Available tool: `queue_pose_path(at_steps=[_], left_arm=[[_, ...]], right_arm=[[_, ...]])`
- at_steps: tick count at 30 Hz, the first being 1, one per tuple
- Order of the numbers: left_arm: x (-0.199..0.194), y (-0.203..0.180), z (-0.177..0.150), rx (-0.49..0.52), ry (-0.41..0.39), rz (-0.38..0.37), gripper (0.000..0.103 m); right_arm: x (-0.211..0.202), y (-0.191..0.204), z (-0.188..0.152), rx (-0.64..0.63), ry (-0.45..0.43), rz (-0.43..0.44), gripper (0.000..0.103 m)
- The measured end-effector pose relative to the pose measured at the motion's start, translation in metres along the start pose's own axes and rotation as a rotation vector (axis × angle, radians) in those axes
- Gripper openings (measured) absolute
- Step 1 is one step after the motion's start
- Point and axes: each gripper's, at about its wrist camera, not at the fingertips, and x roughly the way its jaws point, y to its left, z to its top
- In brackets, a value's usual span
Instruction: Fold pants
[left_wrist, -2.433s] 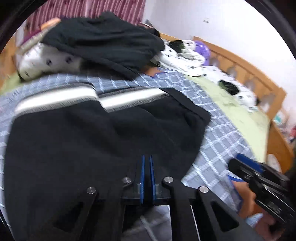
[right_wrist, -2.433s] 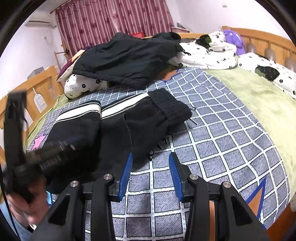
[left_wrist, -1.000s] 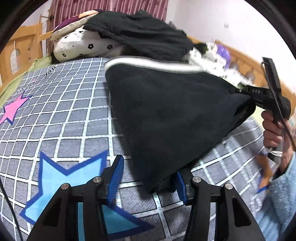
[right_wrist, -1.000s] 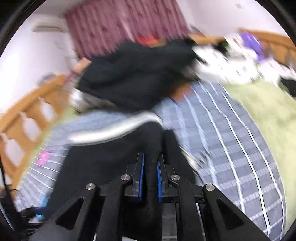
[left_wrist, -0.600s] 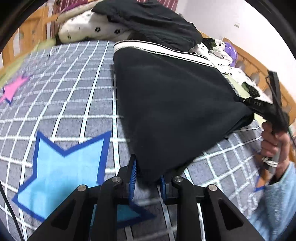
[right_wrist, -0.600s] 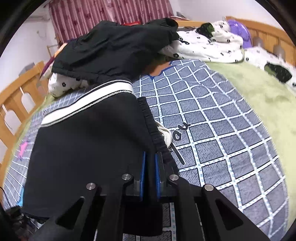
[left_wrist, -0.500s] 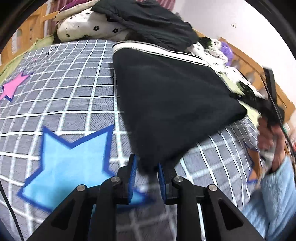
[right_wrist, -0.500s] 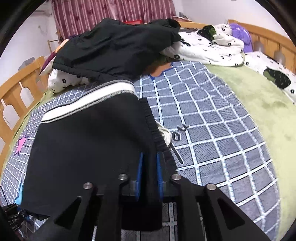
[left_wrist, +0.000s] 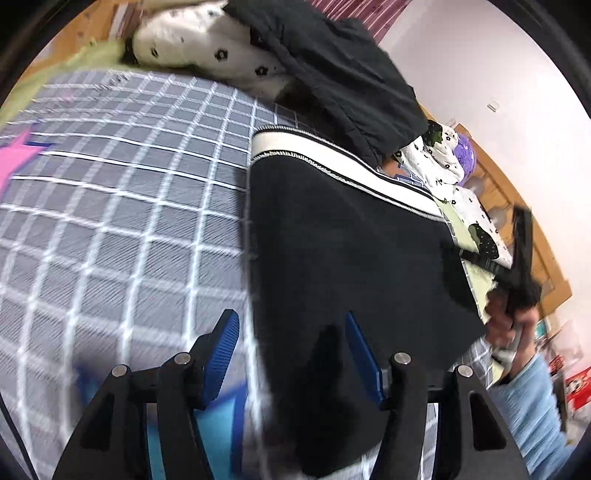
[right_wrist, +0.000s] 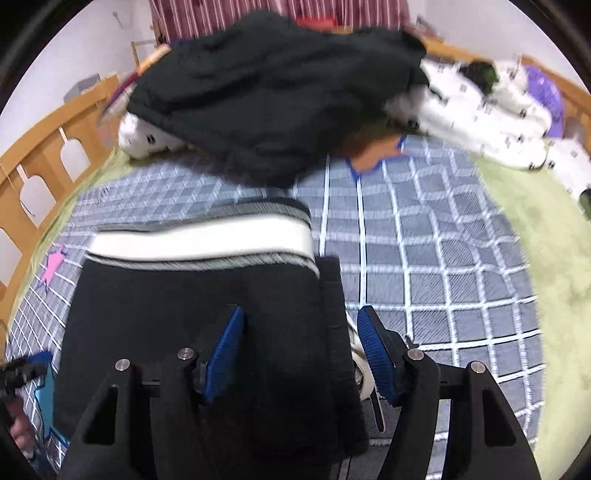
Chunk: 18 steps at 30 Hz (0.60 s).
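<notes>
The black pants (left_wrist: 351, 258) lie folded flat on the grey checked bedspread (left_wrist: 129, 206), their white side stripe (right_wrist: 199, 240) at the far edge. The left gripper (left_wrist: 291, 343) has its blue fingers spread wide over the near left corner of the pants. The right gripper (right_wrist: 299, 339) is likewise spread apart, straddling the pants' ribbed right edge and clamping nothing.

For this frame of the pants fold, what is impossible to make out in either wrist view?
- Near edge of the black pants: left wrist view, hidden behind the open left gripper and cut by the frame bottom.
- Pants' drawstring end: right wrist view, behind the open right gripper.
- What lies under the dark garment: covered, and motion-blurred.
- Right gripper's fingers in the left wrist view: blurred at the frame edge.
</notes>
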Motion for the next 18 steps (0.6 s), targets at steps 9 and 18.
queue_pose_path(at_steps=[9, 18], left_arm=[[0.062, 0.007, 0.023, -0.006, 0.064, -0.080, 0.048], [0.038, -0.014, 0.045, 0.000, 0.020, -0.070, 0.017]], right_arm=[[0.040, -0.026, -0.015, 0.086, 0.036, 0.166, 0.064], [0.014, -0.026, -0.012, 0.198, 0.048, 0.305, 0.024]])
